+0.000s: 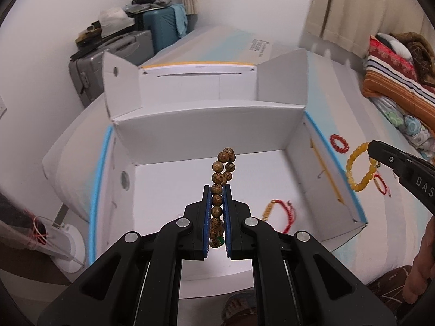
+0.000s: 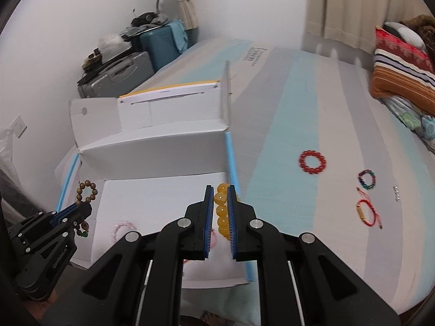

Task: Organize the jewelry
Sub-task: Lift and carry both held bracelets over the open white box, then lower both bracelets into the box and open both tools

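My left gripper is shut on a brown wooden bead bracelet and holds it over the open white box. It also shows in the right wrist view, at the box's left side. My right gripper is shut on a yellow bead bracelet above the box's right wall. In the left wrist view the yellow bracelet hangs from the right gripper outside the box. A red cord bracelet with a gold tube lies inside the box. A pink bracelet lies inside too.
On the striped bed sheet right of the box lie a red bead bracelet, a multicolour bead bracelet, a red cord bracelet and a small silver piece. Folded blankets are at the far right; suitcases stand by the wall.
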Demonstrator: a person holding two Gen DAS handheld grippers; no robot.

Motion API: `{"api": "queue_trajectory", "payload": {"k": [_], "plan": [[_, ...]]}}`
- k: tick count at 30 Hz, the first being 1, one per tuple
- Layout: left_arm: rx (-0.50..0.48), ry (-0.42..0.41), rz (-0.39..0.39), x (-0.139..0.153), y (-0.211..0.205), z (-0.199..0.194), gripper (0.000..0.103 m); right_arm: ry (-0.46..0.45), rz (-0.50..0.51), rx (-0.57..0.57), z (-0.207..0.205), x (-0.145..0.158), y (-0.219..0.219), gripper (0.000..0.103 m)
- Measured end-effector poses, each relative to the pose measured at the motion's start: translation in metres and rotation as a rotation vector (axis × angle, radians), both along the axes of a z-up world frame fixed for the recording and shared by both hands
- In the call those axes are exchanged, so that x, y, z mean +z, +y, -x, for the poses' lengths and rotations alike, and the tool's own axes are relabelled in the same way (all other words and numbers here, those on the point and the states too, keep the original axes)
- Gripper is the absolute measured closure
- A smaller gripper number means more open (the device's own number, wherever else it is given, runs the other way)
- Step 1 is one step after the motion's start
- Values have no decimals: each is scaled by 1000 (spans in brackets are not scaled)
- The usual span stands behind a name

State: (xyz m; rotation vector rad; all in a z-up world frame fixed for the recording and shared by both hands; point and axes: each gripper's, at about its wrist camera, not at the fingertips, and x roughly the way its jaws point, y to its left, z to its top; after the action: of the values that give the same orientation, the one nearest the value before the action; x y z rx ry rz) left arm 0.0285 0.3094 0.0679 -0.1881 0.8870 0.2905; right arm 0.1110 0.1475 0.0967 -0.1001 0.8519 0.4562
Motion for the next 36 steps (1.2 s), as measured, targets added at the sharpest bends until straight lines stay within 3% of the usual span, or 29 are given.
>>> {"api": "queue_trajectory", "payload": {"k": [8,15,26,31,33,35,36], "plan": [[40,17,5,-9,27,13,96,8,10,50,9,-9,35,94],[74,58,17,-25,46,19,96,64,46,81,14,-35,56,94],[41,158,62,-60,44,8,96,180,111,108,15,-77,70,94],[25,185,50,-66,38,7,94,210,122,111,15,-83,72,91],[27,183,47,-66,37,7,93,201,122,111,16,-80,72,85],[25,181,46,-65,35,7,91,185,119,108,17,-77,70,66],[30,177,46,-63,35,8,82,175,117,104,18,-74,69,62]]}}
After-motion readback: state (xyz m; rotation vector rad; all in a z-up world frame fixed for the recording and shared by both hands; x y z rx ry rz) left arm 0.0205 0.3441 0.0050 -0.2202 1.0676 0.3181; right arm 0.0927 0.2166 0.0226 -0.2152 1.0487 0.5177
